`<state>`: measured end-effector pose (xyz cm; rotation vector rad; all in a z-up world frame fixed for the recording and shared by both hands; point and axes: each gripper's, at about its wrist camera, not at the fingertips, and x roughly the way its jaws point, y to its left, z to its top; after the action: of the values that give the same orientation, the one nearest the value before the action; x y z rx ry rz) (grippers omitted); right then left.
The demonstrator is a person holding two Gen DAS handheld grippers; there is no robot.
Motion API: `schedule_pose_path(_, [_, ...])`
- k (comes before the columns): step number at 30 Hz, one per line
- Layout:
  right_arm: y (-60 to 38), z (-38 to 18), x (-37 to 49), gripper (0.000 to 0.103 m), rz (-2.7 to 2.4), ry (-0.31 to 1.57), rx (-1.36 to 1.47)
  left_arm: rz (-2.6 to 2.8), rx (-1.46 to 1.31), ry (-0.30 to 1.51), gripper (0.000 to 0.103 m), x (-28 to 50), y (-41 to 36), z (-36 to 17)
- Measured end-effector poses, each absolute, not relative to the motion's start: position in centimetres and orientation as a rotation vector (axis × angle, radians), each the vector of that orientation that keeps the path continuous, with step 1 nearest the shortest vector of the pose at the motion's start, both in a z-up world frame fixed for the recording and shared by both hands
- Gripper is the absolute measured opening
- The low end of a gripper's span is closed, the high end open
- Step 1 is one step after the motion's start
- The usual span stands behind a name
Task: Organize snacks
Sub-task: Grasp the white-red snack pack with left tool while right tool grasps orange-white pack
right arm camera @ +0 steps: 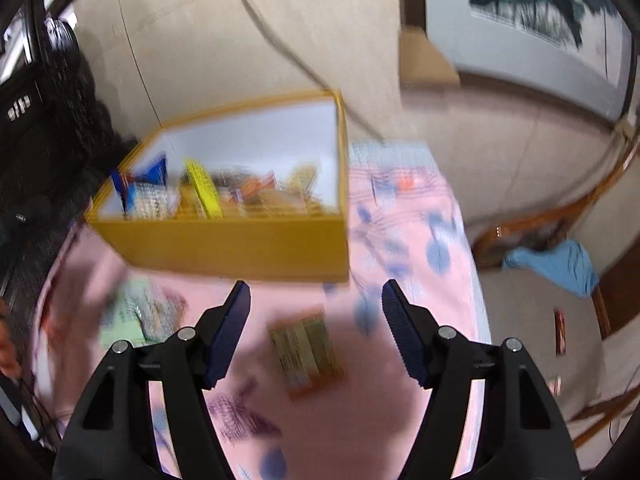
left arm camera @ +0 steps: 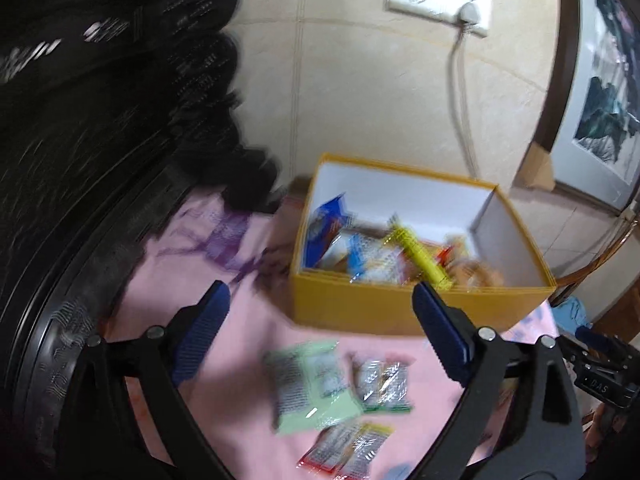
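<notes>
Both grippers, left (left arm camera: 320,308) and right (right arm camera: 316,304), hang spread and empty over the cloth (left arm camera: 240,320), where the light, crinkly, slippery packets (left arm camera: 312,384) beside the box (left arm camera: 400,312) look best pinched at an edge seam.

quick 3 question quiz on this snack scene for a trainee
1. True or false: the left gripper is shut on a snack.
2. Which packet lies nearest the right gripper? A) the orange packet B) the green packet C) the yellow stick
3. Where is the yellow stick?

Key: 1 false, both grippers are open and empty. 2 A. 3 inside the yellow box, on top of other snacks.
</notes>
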<state>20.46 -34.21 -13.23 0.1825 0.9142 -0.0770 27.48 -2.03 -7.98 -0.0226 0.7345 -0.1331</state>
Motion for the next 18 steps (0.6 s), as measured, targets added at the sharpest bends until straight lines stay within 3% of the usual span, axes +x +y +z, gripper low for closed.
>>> schedule_pose_path(9, [-32.2, -17.6, 19.8, 0.069, -0.003, 0.996, 0.164, -0.062, -0.006, 0.830, 0.094, 24.4, 2.3, -10.7])
schedule_pose_path(18, [-31.5, -21.5, 23.6, 0.069, 0.045, 1.087, 0.110, -0.100, 0.024, 0.897, 0.094, 22.8, 1.4, -13.0])
